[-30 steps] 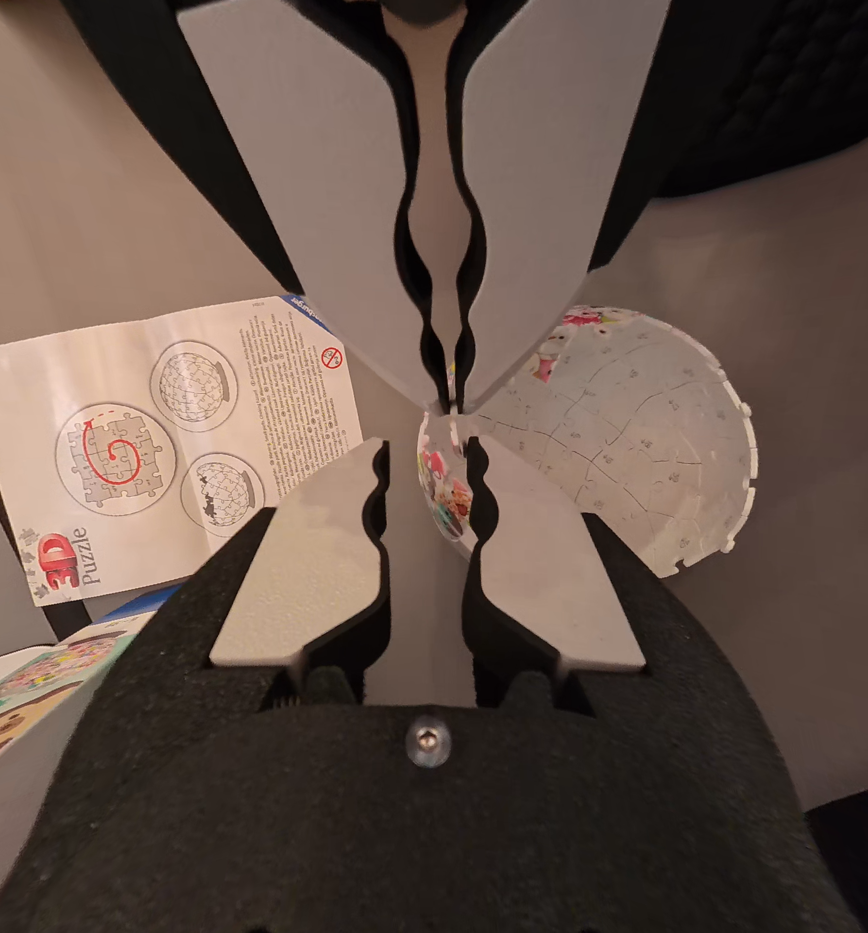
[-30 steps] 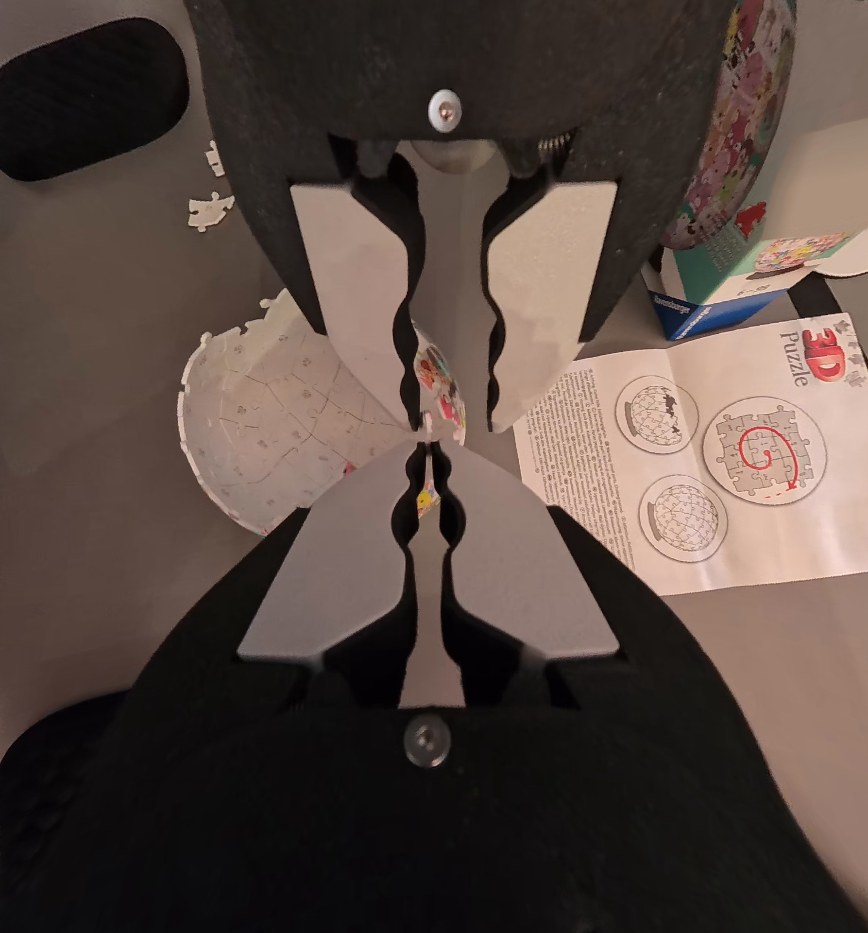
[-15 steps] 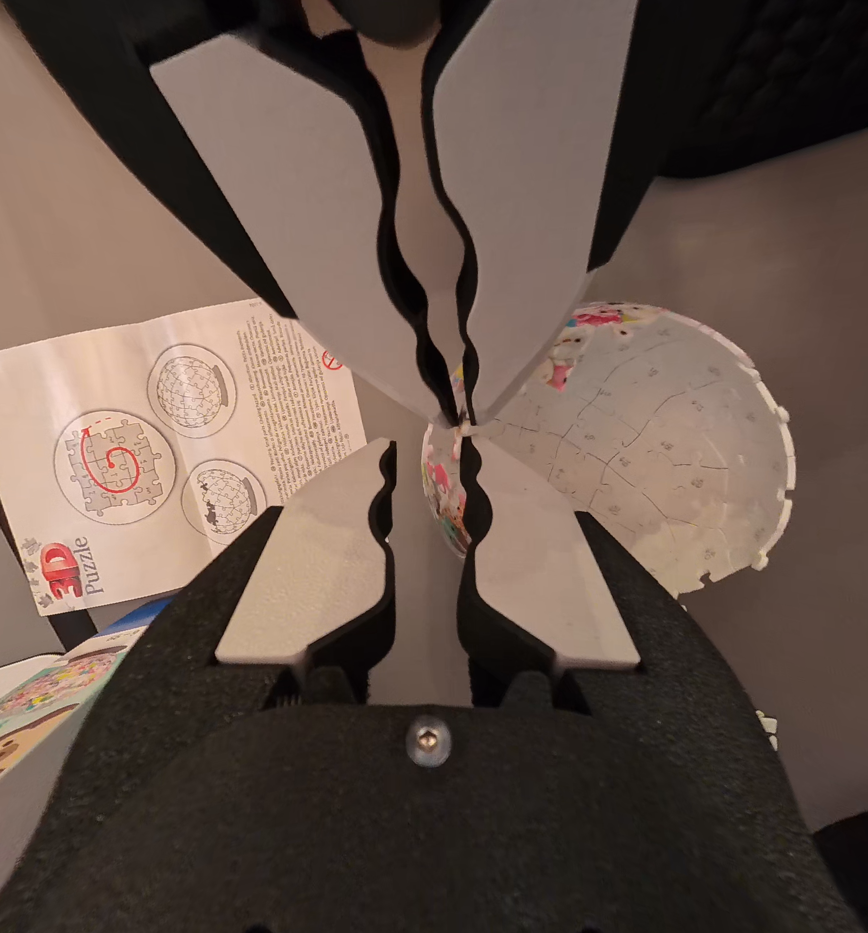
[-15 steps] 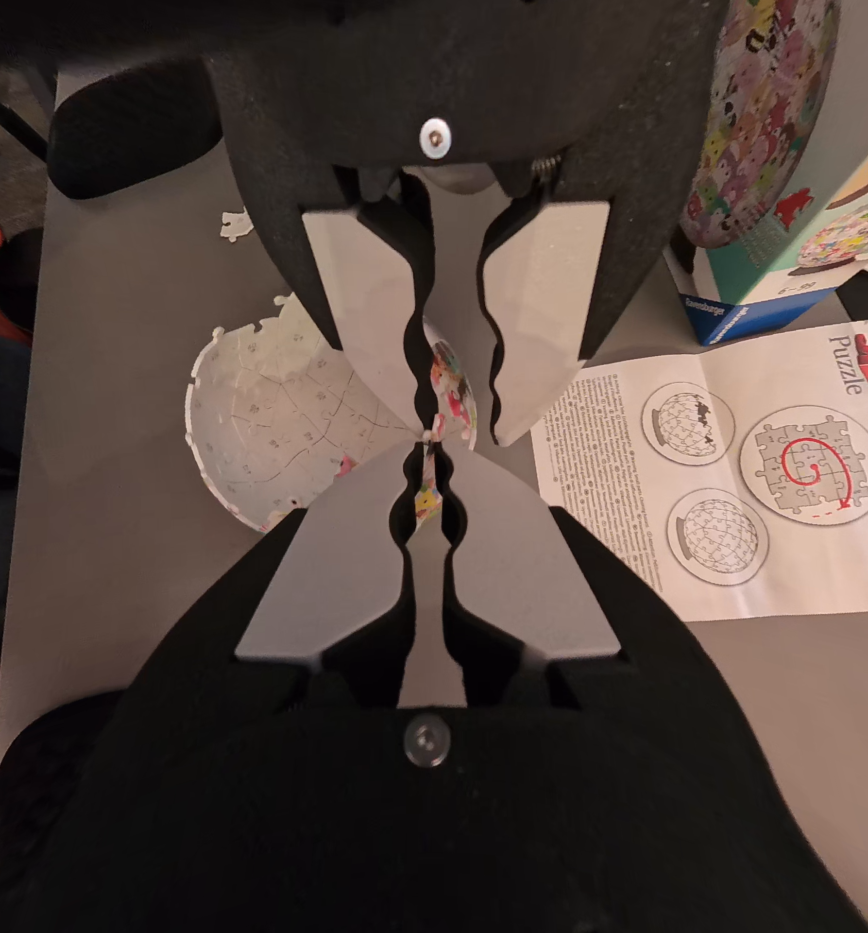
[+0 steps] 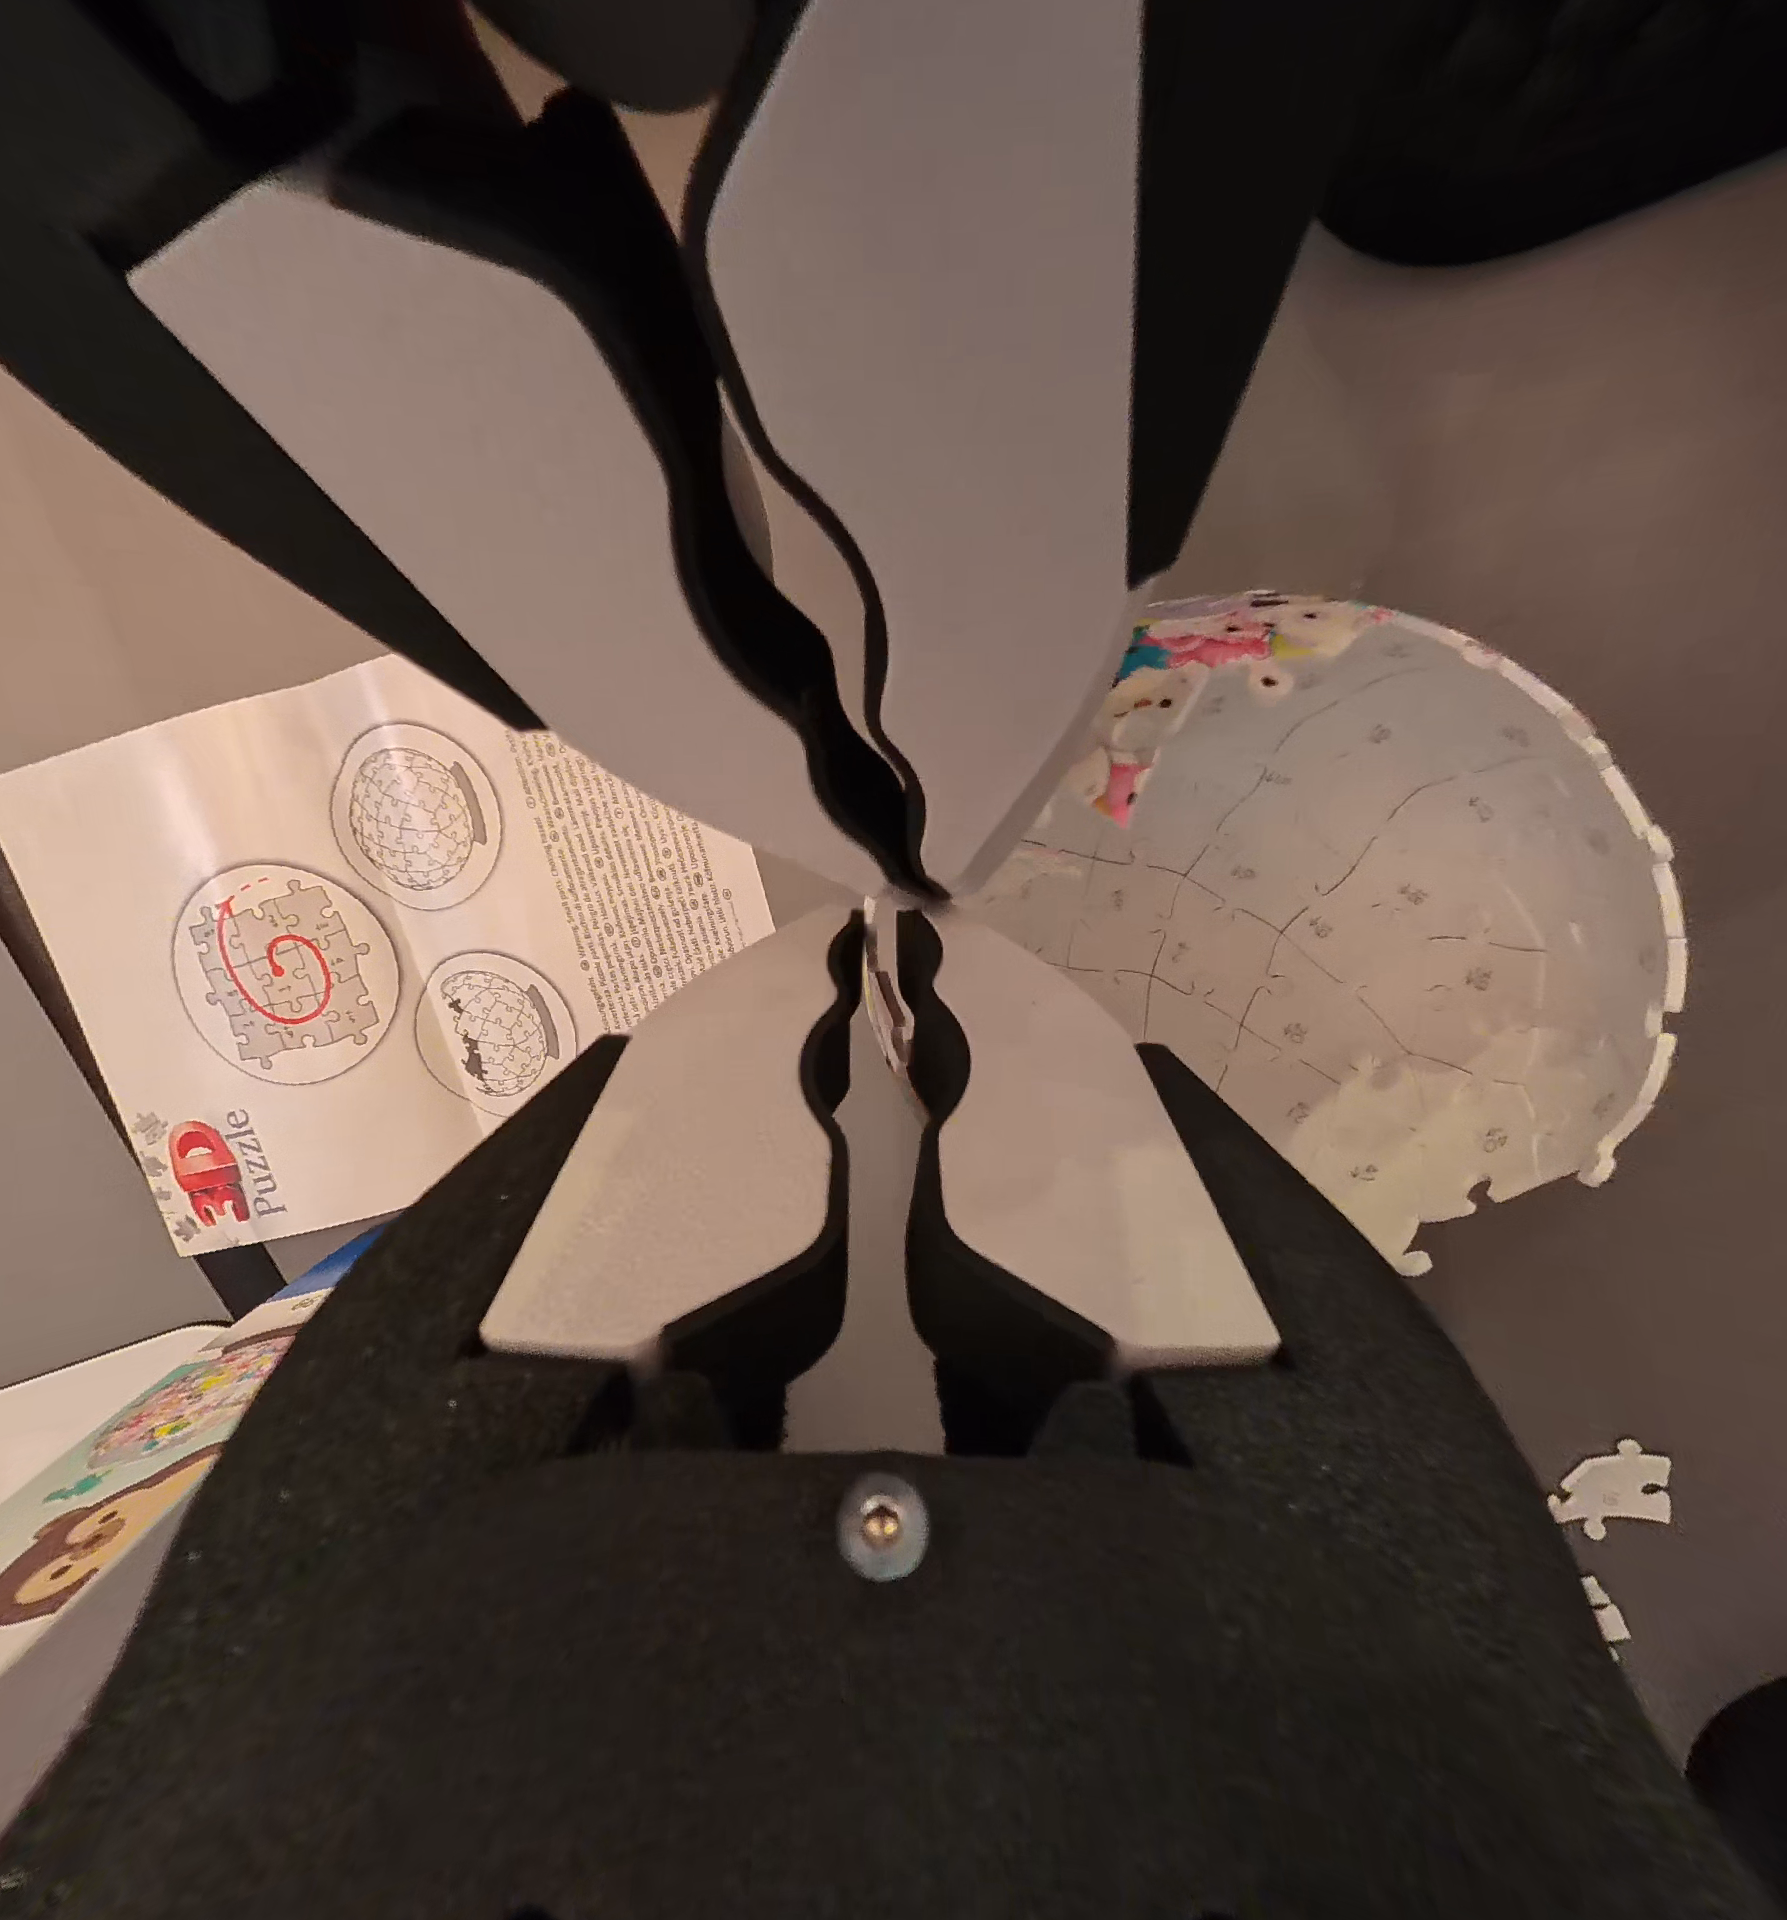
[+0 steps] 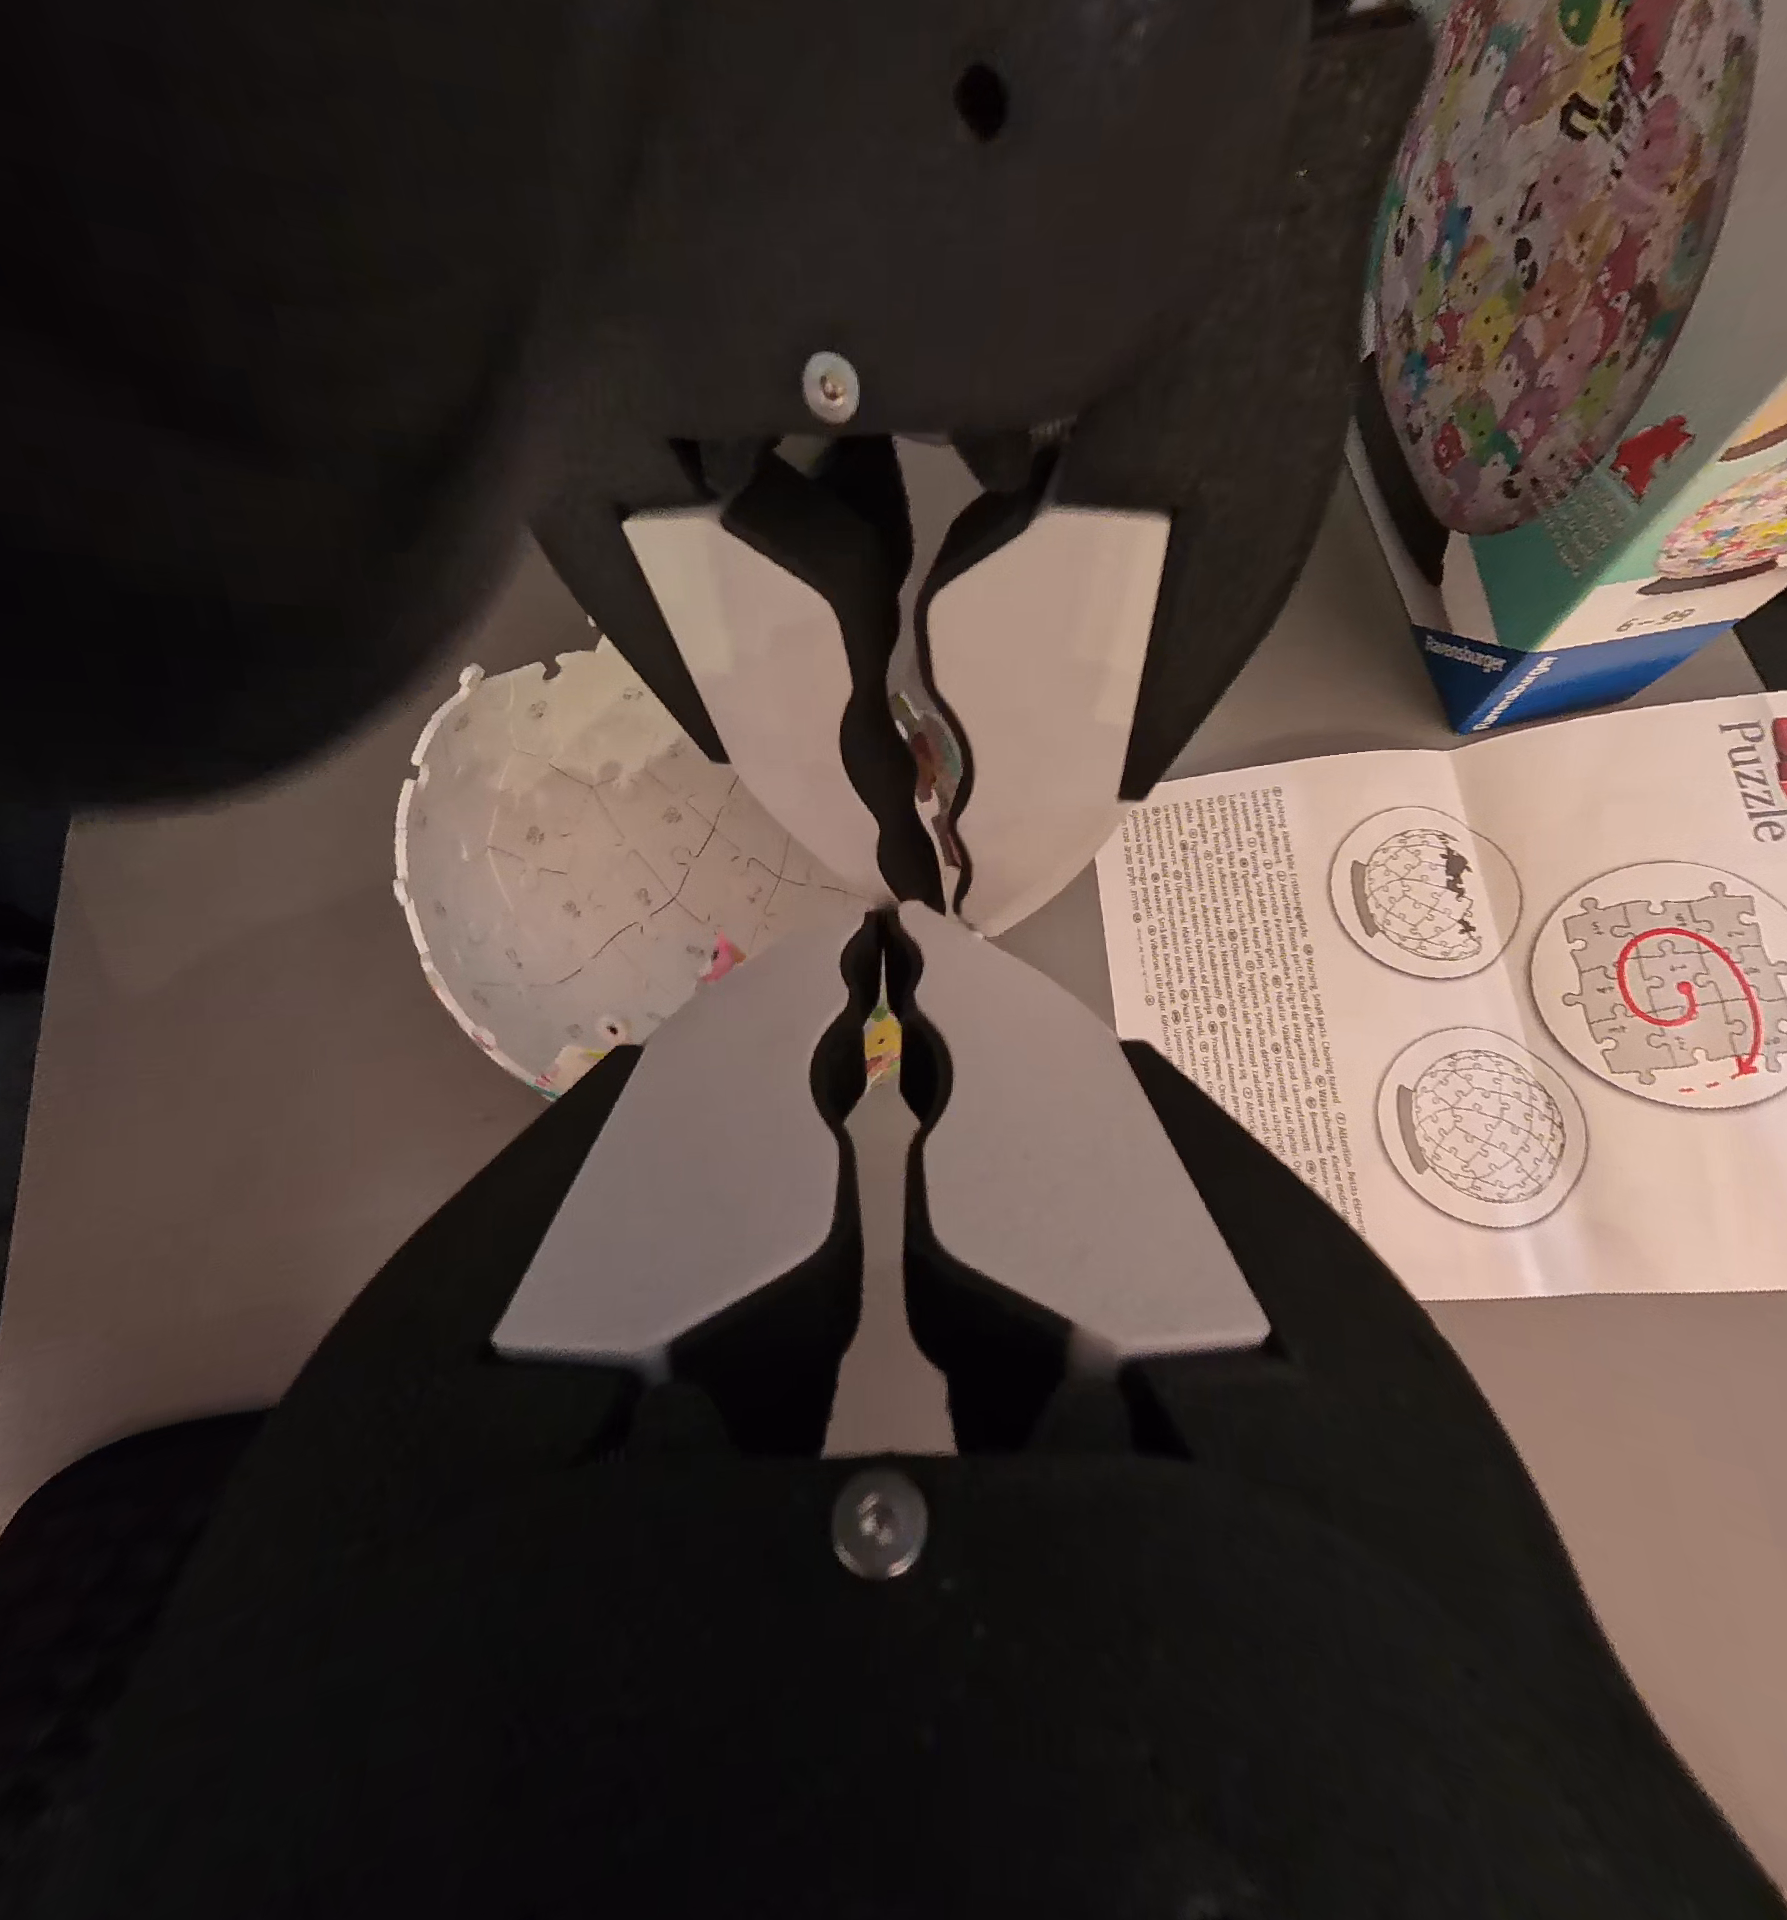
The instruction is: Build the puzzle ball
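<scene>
Since a second ago the left tongs [image 5: 876, 940] have closed onto the half-built puzzle ball [image 5: 1388, 935]'s rim, steadying it; the right tongs [image 6: 894, 920], tip-to-tip, seemingly pinch a piece.

Left tongs [image 5: 876, 925] and right tongs [image 6: 894, 920] meet tip to tip, both nearly closed.

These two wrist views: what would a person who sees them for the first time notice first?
First, the left gripper and the right gripper, which meet tip to tip in the middle of both views, each shut on an edge of the puzzle shell. That half-built puzzle ball opens like a white bowl beside them. The instruction sheet lies flat on the grey table on the other side.
</scene>
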{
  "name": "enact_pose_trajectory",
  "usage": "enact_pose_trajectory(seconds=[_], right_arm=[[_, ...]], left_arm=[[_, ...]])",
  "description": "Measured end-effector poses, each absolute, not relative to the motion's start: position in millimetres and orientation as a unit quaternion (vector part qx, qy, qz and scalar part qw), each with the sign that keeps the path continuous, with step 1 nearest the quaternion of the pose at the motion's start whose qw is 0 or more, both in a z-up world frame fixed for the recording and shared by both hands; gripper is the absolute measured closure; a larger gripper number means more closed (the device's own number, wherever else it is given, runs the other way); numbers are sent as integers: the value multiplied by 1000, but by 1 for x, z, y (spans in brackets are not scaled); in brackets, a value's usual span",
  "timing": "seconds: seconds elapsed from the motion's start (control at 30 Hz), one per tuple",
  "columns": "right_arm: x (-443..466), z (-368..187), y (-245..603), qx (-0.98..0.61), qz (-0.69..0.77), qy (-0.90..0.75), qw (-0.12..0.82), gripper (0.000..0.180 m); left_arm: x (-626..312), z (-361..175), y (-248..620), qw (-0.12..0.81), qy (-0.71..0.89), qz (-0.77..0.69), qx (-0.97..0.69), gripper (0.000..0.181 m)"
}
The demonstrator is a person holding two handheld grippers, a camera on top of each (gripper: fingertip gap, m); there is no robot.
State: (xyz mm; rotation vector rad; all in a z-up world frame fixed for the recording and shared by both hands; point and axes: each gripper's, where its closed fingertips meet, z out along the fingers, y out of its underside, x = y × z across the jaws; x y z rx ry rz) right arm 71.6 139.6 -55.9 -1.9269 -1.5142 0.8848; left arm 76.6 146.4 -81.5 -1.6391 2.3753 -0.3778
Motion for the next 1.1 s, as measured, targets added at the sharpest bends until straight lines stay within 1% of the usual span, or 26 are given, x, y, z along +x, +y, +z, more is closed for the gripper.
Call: enact_pose_trajectory(seconds=[0.1, 0.17, 0.23, 0.3, 0.33, 0.53, 0.6, 0.67, 0.8, 0.9, 0.97, 1.07, 1.1], right_arm=[[72, -56, 139, -712, 322, -564, 268, 178], [73, -53, 139, -710, 322, -564, 272, 178], [73, -46, 137, -697, 331, -567, 289, 178], [74, -33, 135, -681, 343, -565, 316, 177], [75, -26, 135, -674, 349, -560, 332, 174], [88, 20, 123, -621, 388, -510, 452, 162], [97, 28, 116, -612, 395, -482, 488, 152], [109, 26, 105, -615, 393, -457, 509, 145], [128, -6, 68, -635, 363, -436, 525, 129], [130, -34, 33, -653, 313, -445, 526, 121], [120, -48, 5, -656, 297, -453, 526, 113], [103, -56, -29, -647, 282, -437, 558, 105], [97, -54, -40, -640, 288, -423, 574, 104]], left_arm=[[77, -81, 147, 116, 809, -131, -561, 175], [78, -78, 148, 124, 806, -129, -564, 166], [81, -69, 145, 138, 801, -151, -563, 164], [85, -56, 146, 165, 788, -171, -568, 151], [85, -48, 146, 175, 780, -185, -571, 142], [68, 4, 146, 273, 715, -253, -592, 142], [56, 22, 140, 316, 681, -278, -599, 141], [36, 32, 124, 338, 656, -304, -602, 136], [-11, 16, 79, 362, 617, -333, -615, 123], [-40, -5, 40, 378, 589, -346, -625, 119], [-56, -23, 21, 403, 574, -327, -634, 115], [-65, -48, -9, 420, 548, -325, -646, 114], [-65, -52, -19, 424, 535, -335, -649, 111]])
